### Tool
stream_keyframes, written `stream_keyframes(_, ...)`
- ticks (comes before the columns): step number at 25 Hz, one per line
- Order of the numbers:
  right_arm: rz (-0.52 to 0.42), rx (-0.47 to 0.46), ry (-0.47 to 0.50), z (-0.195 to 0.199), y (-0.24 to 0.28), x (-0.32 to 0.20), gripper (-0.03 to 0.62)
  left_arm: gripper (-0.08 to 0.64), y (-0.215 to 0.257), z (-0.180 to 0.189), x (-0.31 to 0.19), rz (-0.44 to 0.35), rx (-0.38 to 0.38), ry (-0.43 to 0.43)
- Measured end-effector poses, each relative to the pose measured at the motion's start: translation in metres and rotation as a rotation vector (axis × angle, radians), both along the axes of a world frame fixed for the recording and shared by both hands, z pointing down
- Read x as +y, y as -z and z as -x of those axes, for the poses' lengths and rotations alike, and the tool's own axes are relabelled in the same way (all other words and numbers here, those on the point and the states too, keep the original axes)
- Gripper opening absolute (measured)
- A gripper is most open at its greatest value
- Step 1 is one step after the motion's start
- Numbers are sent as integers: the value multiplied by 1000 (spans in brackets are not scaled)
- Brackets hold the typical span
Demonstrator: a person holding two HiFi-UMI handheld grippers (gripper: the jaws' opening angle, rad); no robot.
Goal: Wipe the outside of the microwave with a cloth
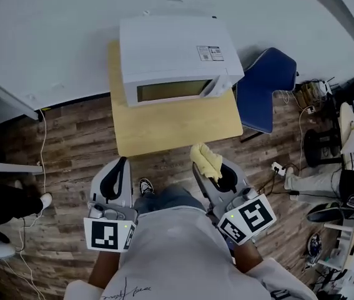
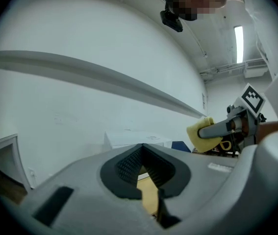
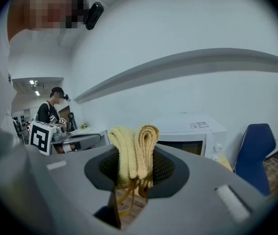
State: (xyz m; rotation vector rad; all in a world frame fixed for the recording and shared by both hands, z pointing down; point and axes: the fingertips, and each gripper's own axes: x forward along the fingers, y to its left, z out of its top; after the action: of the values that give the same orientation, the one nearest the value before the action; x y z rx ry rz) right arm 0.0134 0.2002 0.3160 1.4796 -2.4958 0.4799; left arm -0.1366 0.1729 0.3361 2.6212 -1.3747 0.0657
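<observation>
Microwave (image 1: 177,55): white, door shut, on a small wooden bench (image 1: 177,130) against a white wall (image 1: 45,36).
Cloth (image 1: 205,160): yellow, folded, pinched in the right gripper (image 1: 216,174) jaws, just short of the bench.
Left gripper (image 1: 119,167): jaws closed, nothing between.
Floor (image 1: 70,136): wood planks, cable (image 1: 42,149) trailing.
Chair (image 1: 267,83): blue, beside the bench.

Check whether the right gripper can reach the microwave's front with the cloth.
Probably yes: the right gripper, fingers shut on the cloth, faces the microwave, and only open table lies between them.
</observation>
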Motion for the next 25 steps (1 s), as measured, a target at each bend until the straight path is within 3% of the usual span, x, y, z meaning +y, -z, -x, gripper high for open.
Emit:
stream_keyframes(10, 12, -3, 45, -15, 0, -53, 120, -3, -4, -7, -40, 31, -12, 38)
stream_keyframes(25, -21, -47, 84, -105, 14, -190, 120, -2, 23, -73, -151, -5, -73, 107)
